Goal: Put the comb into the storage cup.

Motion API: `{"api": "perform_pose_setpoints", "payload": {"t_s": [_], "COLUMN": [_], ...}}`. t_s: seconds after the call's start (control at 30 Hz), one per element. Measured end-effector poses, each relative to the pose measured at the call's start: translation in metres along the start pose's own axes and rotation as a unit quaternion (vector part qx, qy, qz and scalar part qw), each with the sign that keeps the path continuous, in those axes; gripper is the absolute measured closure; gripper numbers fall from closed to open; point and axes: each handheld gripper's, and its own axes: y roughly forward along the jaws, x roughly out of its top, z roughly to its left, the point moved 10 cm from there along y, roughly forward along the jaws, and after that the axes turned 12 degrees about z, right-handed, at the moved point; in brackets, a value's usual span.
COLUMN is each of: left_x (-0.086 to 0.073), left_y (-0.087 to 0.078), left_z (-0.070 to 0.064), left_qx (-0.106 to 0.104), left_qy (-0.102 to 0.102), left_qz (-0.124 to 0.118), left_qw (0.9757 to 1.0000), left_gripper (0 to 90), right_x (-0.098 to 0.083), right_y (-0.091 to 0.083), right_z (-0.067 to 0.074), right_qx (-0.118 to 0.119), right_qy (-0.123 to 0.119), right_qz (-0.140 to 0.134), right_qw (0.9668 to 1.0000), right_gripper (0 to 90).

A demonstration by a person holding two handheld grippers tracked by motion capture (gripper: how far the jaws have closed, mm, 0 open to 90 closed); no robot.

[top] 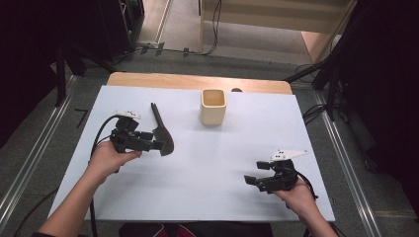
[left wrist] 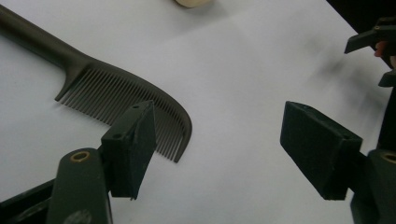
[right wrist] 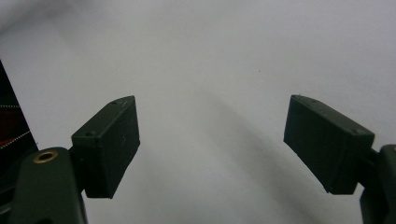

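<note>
Item: comb [top: 163, 132], flat on table [top: 237, 148], left of and nearer than cup [top: 213, 106] | left hand-held gripper [top: 157, 146]: jaws spread, at comb's toothed end, not gripping | right hand-held gripper [top: 252, 179]: jaws spread, empty, well apart from cup | progress: grasp pending, comb unlifted

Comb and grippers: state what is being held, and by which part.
Nothing is held. The left gripper is open beside the comb, one jaw over its teeth without clamping. The right gripper is open over the white sheet.
</note>
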Motion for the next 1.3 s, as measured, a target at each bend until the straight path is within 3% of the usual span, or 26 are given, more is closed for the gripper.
{"api": "perform_pose_setpoints", "payload": {"t_s": [0.33, 0.8, 1.3], "left_x": [0.016, 0.040, 0.074], "left_y": [-0.001, -0.006, 0.004], "left_z": [0.010, 0.023, 0.040], "left_qx": [-0.001, 0.018, 0.023], "left_qy": [-0.001, 0.007, 0.014], "left_qz": [-0.006, -0.008, -0.001], "left_qw": [1.0000, 0.9998, 0.9996], "left_gripper": [29.0, 30.0, 30.6], "right_x": [0.002, 0.002, 0.002], "right_y": [0.001, 0.003, 0.003], "right_z": [0.002, 0.002, 0.002], "right_qx": [0.004, 0.004, 0.003], "right_qy": [0.001, 0.001, 0.004], "right_qz": [-0.003, 0.005, 0.007], "right_qw": [1.0000, 1.0000, 1.0000], "right_gripper": [16.5, 16.5, 16.5]}}
